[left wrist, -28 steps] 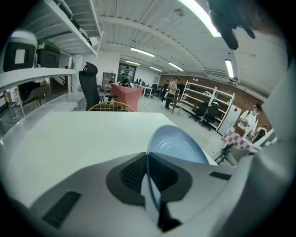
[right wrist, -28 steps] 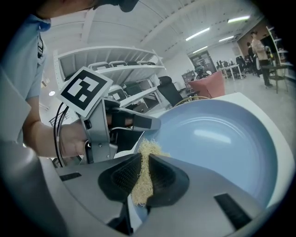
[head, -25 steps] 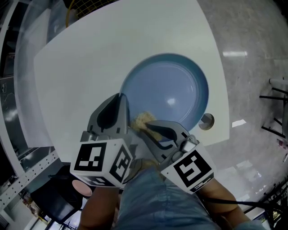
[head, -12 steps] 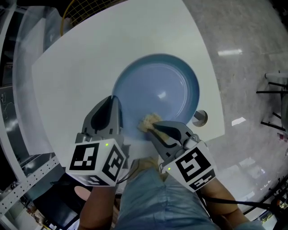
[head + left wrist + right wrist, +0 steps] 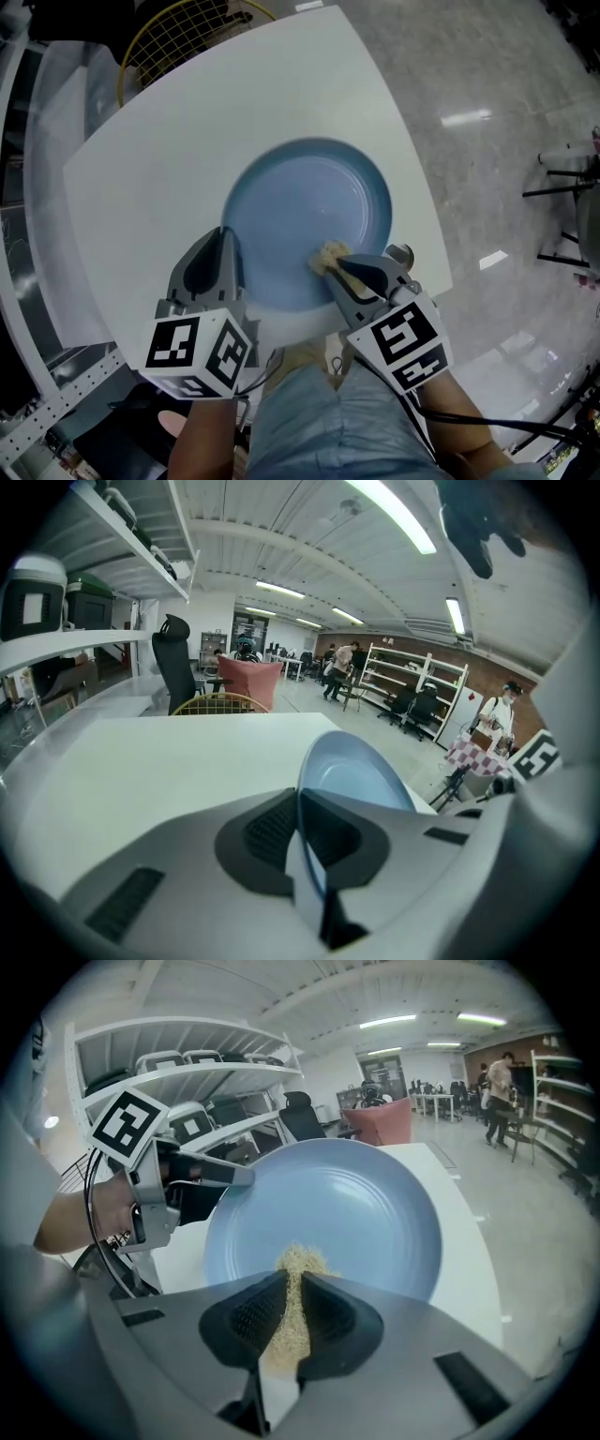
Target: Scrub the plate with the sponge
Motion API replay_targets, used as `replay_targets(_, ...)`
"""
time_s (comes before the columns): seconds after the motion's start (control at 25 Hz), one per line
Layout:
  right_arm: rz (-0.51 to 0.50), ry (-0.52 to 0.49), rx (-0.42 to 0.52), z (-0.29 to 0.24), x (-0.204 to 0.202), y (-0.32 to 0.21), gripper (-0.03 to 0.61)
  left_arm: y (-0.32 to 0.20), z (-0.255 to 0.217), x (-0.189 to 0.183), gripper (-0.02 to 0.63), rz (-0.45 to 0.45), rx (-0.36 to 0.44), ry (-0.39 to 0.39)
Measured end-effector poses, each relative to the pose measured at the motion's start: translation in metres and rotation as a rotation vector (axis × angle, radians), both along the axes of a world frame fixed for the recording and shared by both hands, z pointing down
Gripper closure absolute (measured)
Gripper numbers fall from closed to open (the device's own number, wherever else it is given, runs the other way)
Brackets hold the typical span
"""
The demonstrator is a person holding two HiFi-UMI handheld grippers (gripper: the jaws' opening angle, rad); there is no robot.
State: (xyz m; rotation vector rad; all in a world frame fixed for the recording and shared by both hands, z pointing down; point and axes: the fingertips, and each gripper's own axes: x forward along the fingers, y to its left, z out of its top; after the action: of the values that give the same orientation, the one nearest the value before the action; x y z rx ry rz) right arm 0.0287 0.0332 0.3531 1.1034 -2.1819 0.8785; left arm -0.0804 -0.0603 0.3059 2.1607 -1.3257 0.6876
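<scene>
White worktop [image 5: 141, 169] with rounded corners fills most of the head view, with glossy grey floor [image 5: 506, 169] to its right. At the far edge sits a yellow wire basket [image 5: 178, 37]. A small round metal object [image 5: 401, 253] lies near the worktop's right edge, just beside my right claw and partly hidden by it. Open shelving [image 5: 187, 1068] stands behind my left hand [image 5: 89, 1213] in the right gripper view.

The blue plate [image 5: 300, 206] rests in the middle of the worktop. My left claw [image 5: 228, 246] is closed on its near-left rim; in the left gripper view the rim [image 5: 309, 855] runs straight between the clamped jaws. My right claw [image 5: 339, 267] is closed on the sponge [image 5: 330, 255], a tan, fibrous pad. The sponge pokes out past the jaw tips and presses on the plate's near-right inner surface. Both claws' marker cubes and my arms cover the worktop's near edge.

Compared with a second ago, the sponge has travelled rightward across the near part of the plate, from close beside the left claw to well apart from it. The left claw keeps its hold on the same stretch of rim. More of the wire basket now shows at the top, and the plate sits further left in view.
</scene>
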Motion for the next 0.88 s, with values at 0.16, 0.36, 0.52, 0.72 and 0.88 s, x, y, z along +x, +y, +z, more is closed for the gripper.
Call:
replay_targets(0.16, 0.06, 0.035, 0.008, 0.001, 0.012, -0.01, 0.524, 0.001, -0.001, -0.005, 0.591, 0.001, -0.003, 0.001)
replay_targets(0.36, 0.128, 0.071, 0.031, 0.002, 0.032, -0.024, 0.523, -0.001, -0.003, 0.0, 0.591, 0.024, 0.009, -0.008)
replay_targets(0.52, 0.182, 0.091, 0.047, 0.002, 0.046, -0.037, 0.523, -0.003, -0.004, 0.001, 0.591, 0.035, 0.009, -0.007)
replay_targets(0.72, 0.248, 0.114, 0.082, 0.0, 0.061, -0.055, 0.523, -0.004, -0.004, 0.003, 0.591, 0.048, 0.007, -0.007)
replay_targets(0.88, 0.296, 0.135, 0.117, -0.002, 0.071, -0.071, 0.523, -0.003, -0.005, 0.004, 0.591, 0.054, 0.001, -0.003)
